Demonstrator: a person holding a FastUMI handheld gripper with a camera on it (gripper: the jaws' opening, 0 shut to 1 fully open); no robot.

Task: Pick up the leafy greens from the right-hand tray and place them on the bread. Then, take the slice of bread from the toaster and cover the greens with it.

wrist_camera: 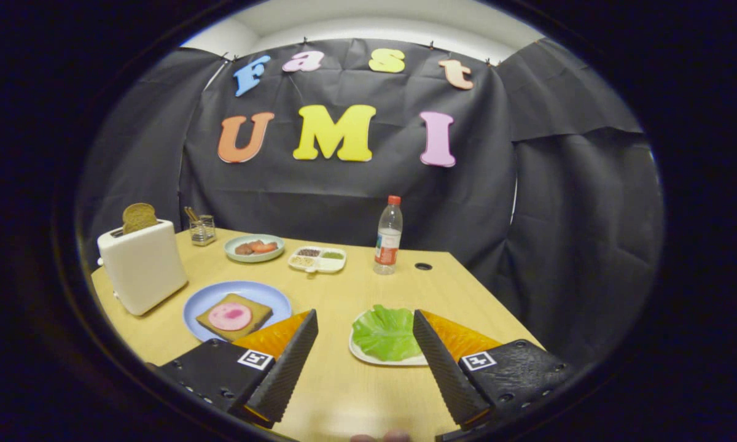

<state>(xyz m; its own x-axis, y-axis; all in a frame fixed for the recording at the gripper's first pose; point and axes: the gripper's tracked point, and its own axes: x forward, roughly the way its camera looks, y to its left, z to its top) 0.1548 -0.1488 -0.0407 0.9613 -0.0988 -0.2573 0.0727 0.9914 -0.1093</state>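
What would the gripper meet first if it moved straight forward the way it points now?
Probably bare wooden table: the open gripper points between the blue plate and the green leaf. Farther on stands the clear plastic bottle, though depth is unclear.

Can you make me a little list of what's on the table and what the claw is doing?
claw: claw open, holding nothing, above the table
leafy greens: leafy greens on the white tray, beside the right finger
bread: bread with a pink meat slice on top, on the blue plate
toaster: toaster left of the blue plate, toast slice sticking up
farther back: water bottle, food dish, divided tray
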